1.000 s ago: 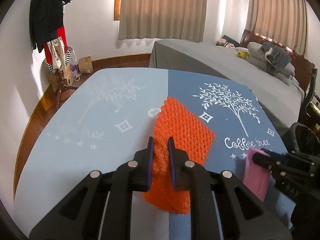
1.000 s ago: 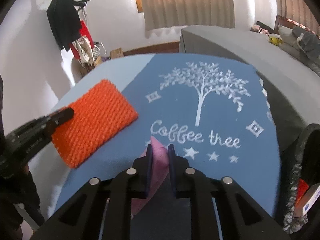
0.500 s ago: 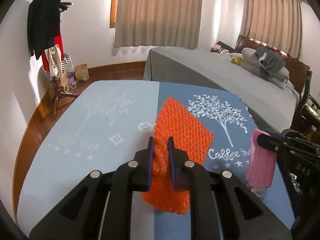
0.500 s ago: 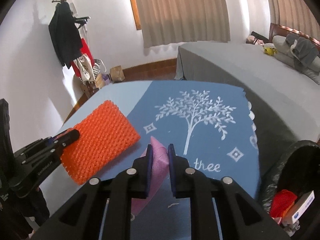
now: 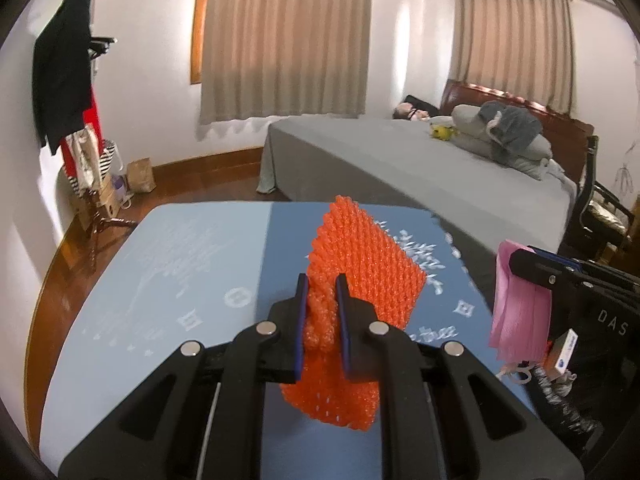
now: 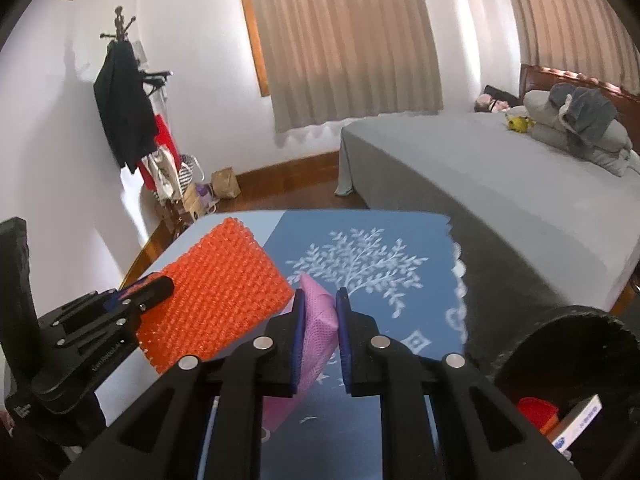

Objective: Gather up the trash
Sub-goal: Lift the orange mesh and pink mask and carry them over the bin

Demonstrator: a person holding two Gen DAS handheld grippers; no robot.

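My left gripper (image 5: pixel 320 286) is shut on an orange foam net (image 5: pixel 360 280), which hangs lifted above the blue tablecloth (image 5: pixel 168 280). In the right wrist view the same net (image 6: pixel 220 292) shows at the left, pinched by the left gripper (image 6: pixel 160 286). My right gripper (image 6: pixel 319 300) is shut on a pink face mask (image 6: pixel 316 320), also held above the table; the mask (image 5: pixel 516 312) dangles from that gripper (image 5: pixel 512 262) at the right of the left wrist view. A black trash bag (image 6: pixel 560 340) stands open at the table's right side.
Inside the bag lie a red item (image 6: pixel 538 414) and a small white box (image 6: pixel 576 428). Beyond the table stand a grey bed (image 5: pixel 420 168) and a coat rack (image 5: pixel 76 92) with clothes by the left wall. A dark chair (image 5: pixel 600 208) is at the far right.
Both grippers have risen with their loads: the orange net and the pink mask have lifted off the tablecloth. The trash bag's mouth has come into the right wrist view.
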